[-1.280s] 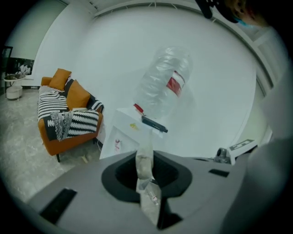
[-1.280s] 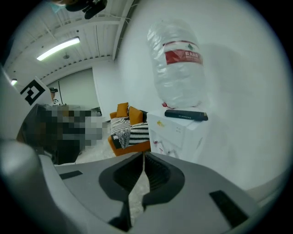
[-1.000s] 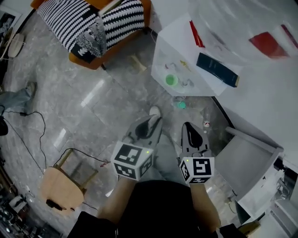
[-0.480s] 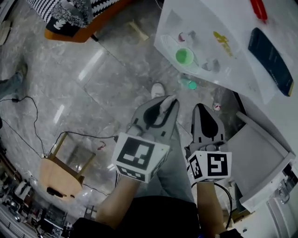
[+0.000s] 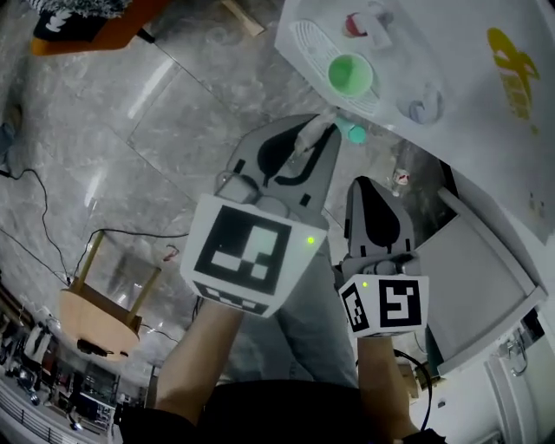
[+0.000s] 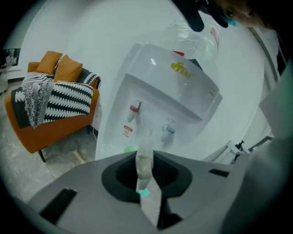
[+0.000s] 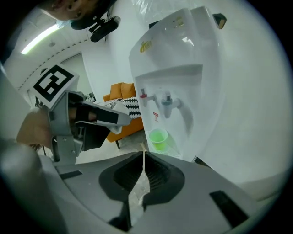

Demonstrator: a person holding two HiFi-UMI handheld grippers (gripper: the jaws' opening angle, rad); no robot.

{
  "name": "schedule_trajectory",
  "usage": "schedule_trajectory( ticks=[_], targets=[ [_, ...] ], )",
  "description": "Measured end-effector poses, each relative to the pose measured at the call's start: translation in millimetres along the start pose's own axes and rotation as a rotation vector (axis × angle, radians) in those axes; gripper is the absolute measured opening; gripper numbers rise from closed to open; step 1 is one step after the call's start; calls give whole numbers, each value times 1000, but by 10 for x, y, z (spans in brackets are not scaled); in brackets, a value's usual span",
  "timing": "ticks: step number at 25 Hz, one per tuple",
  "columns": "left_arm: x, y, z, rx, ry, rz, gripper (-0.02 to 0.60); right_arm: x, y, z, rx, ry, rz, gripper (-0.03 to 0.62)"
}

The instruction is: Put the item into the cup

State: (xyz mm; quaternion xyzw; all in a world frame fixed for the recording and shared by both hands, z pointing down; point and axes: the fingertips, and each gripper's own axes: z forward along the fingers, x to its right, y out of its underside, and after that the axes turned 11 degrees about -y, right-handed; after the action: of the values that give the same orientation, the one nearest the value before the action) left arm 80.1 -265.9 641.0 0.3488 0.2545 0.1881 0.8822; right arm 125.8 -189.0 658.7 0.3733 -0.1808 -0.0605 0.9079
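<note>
Jutting lengthwise from left claw (image 5: 314, 139), item (image 6: 143, 161) points forward.

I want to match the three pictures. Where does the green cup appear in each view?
Head view: the green cup is near the top, right of centre.
Left gripper view: only a green sliver shows, slightly left of centre and low.
Right gripper view: it stands just right of centre, below the middle.
Shared landmark: the white water dispenser, with its red tap and blue tap.
</note>
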Motion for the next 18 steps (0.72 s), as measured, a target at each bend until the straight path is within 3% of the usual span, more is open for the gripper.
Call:
schedule_trajectory(
  ticks=[8, 18],
  targets=[
    [49, -113, 529, 22, -16, 124, 58, 102, -43, 87, -13, -24, 15, 21],
    [29, -34, 937, -40, -48, 279, 58, 283, -42, 182, -6, -9, 29, 21]
  ],
)
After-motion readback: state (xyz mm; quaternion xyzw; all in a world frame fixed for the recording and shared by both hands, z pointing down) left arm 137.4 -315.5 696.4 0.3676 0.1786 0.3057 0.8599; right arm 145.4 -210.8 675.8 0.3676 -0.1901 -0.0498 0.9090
